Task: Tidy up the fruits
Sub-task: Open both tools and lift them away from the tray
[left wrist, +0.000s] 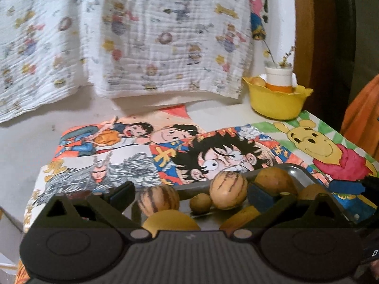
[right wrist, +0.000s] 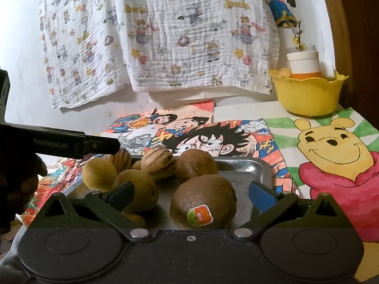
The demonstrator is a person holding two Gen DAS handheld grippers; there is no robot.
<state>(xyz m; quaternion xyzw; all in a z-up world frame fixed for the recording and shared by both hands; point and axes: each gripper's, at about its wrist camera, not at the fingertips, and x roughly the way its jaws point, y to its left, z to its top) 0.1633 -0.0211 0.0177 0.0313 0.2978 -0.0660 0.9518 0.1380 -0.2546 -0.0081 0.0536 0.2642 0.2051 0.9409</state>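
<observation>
While its blue-padded fingers stand spread wide with nothing pinched, the right gripper (right wrist: 191, 190) hangs over a shallow metal tray (right wrist: 246, 169); between the fingers, untouched, lies a brown fuzzy kiwi (right wrist: 203, 200) bearing an oval red, green and orange sticker (right wrist: 200, 216) whose print is too small to read; a second brown kiwi (right wrist: 196, 164) sits just behind it; beside it in the tray are a striped tan melon-like fruit (right wrist: 158, 163), another striped one (right wrist: 122, 159) half hidden behind the dark bar of the left gripper, and yellow round fruits (right wrist: 99, 174), one cut off by the gripper body. The left gripper (left wrist: 190, 193) is likewise spread and empty above the same tray; in its view the nearest yellow fruit (left wrist: 170, 220) is partly covered by the gripper housing, and the picture is blurred. The tray rests on hand-coloured cartoon drawings (right wrist: 213, 137), among them a yellow bear in a red shirt (right wrist: 331, 156); yellow characters painted there are not legible. Further back stands a yellow scalloped plastic bowl (right wrist: 308, 99) holding a white-capped orange jar (right wrist: 304, 65) and a pale fruit, mostly hidden.
</observation>
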